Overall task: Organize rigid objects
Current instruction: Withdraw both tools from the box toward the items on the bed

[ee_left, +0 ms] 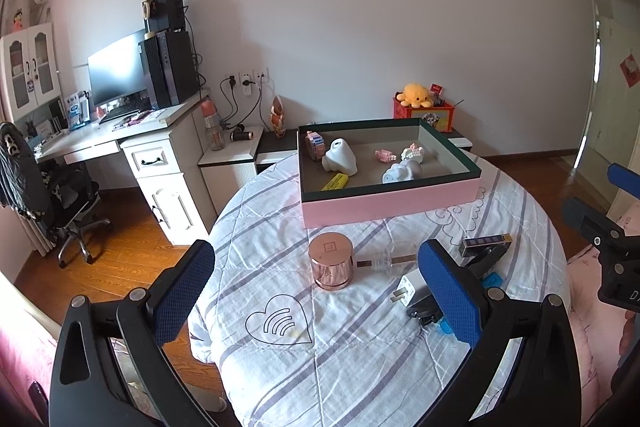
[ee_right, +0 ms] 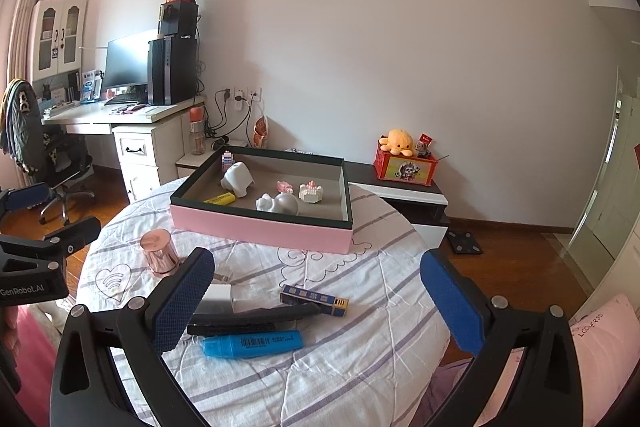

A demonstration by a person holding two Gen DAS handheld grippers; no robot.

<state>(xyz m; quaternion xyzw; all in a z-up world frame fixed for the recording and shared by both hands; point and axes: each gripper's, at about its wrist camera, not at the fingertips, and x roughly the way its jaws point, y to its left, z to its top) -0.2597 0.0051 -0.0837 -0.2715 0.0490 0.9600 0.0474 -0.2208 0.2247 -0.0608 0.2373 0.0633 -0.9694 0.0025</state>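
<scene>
Left gripper [ee_left: 316,283]: blue-padded fingers spread wide, nothing between them, hovering over the near edge of the round table covered in white cloth with grey stripes [ee_left: 360,367]. Right gripper [ee_right: 316,291]: likewise spread wide and empty, held above the table's right side.

Between the left fingers, ahead: a squat rose-gold metallic cylinder with a flat lid [ee_left: 330,261], upright. Behind it lies a small clear glass bottle [ee_left: 384,259] on its side. Just inside the right finger, a white plug adapter with metal prongs [ee_left: 408,290], partly hidden.

Under the right gripper: a blue highlighter pen with a barcode label [ee_right: 252,345], a long black flat object [ee_right: 252,319] just beyond it, touching or nearly so, then a dark blue rectangular carton with gold end [ee_right: 314,299]. The white adapter sits beside the left finger.

Farther back, the shallow pink-sided tray with dark green rim [ee_left: 390,202] already holds white figurines, small brick-built toys and a yellow highlighter. Loose items remain outside it, so the job looks partway done.

Risks, as judged:
- The polished cylinder may slip or tip if pinched high.
- The glass bottle could roll on soft cloth.
- The blue pen and black object lie tight together; a closing finger may drag both.
- The tray's raised rim could catch a low-carried item.
</scene>
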